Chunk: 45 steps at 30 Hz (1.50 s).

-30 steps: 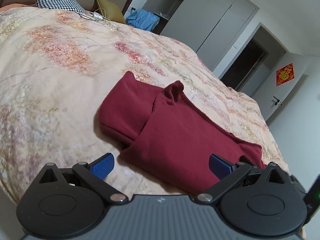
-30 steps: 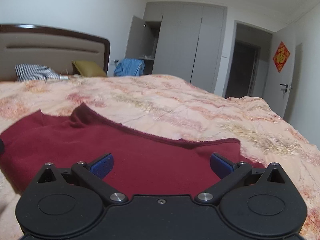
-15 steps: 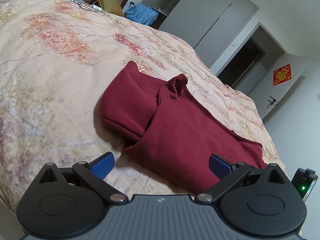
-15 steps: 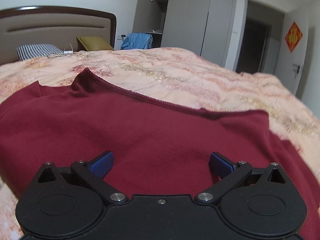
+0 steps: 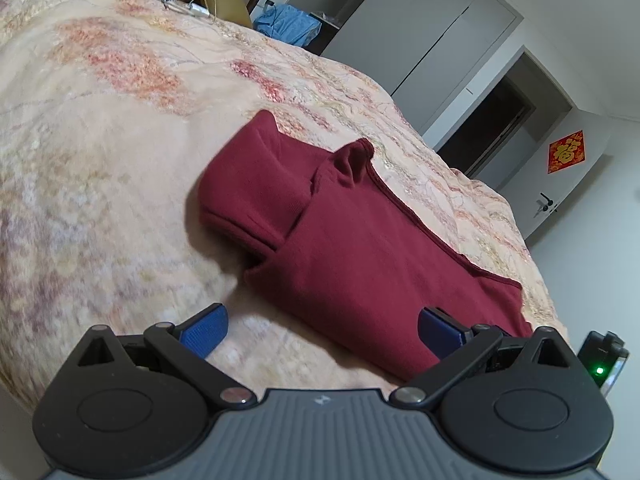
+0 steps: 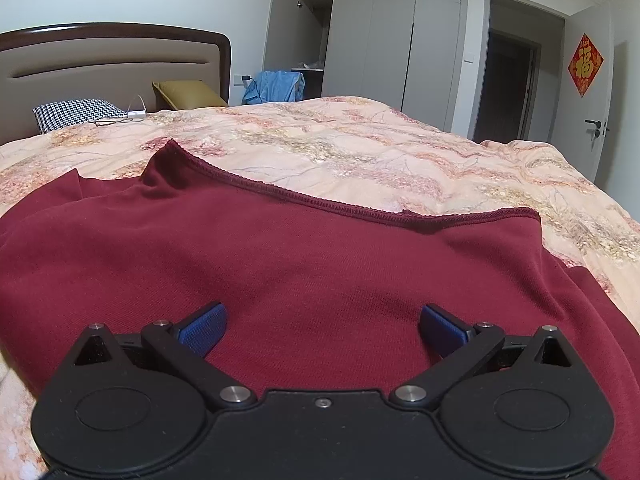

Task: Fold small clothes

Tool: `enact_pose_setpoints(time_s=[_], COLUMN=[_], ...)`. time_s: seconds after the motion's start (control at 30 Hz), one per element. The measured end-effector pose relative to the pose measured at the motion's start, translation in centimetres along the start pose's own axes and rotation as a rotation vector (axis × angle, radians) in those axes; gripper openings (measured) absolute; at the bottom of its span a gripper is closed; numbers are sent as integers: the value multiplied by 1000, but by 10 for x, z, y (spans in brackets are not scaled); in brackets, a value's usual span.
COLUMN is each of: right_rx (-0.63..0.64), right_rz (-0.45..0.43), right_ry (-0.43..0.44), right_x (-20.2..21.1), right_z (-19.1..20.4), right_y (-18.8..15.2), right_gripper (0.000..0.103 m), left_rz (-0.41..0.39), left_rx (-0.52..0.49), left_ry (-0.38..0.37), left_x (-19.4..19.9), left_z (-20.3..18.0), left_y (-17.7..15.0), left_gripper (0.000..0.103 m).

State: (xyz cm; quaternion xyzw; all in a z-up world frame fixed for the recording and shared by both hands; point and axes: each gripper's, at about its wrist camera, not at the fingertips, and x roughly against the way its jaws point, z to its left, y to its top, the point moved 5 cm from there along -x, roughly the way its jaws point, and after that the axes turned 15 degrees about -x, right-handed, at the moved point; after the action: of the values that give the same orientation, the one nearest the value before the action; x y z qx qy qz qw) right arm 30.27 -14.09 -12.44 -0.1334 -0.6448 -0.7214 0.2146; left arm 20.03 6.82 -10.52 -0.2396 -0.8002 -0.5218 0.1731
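floral bedspread (image 5: 100, 152) | maroon top (image 5: 360, 248) folded | wardrobe (image 6: 392, 40) bkgd

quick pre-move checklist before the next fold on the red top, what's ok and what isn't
1. Left gripper open, holding nothing: ok.
2. Right gripper open, holding nothing: ok.
3. Red top lying on the bedspread, partly folded: ok.
4. Top's ribbed edge in plain sight as a grasp line: ok.
5. Nothing lying on the top: ok.
6. Right gripper's pads touching the cloth: cannot tell.
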Motion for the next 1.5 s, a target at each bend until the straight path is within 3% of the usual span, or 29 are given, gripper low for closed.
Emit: enact_pose_setpoints(time_s=[0.33,0.6,0.73,1.37,1.43,1.5], right_rx=[-11,-48,-57,-65,-65,-65], right_rz=[-5,-5,-6,-10,-10,-10], right_ry=[10,39,46,54,54,54], right_x=[1,0,0,1,1,1], right_z=[-3,-9,-10,-11,-11,-11], right_y=[0,-1,-1,-2,-2,-2], right_gripper=[103,103,103,103,103,103], left_rz=[-4,-39,-37,-26,-37,-45], left_rx=[109,159,135,122,146,165], left_ry=[-73,1,27,33,32,47], left_x=[-6,-31,-35,-40,-41,-41], left_z=[-4,5,4,9,13,17], left_y=[1,20,22,27,31,33], left_gripper=[103,103,103,103,101,92])
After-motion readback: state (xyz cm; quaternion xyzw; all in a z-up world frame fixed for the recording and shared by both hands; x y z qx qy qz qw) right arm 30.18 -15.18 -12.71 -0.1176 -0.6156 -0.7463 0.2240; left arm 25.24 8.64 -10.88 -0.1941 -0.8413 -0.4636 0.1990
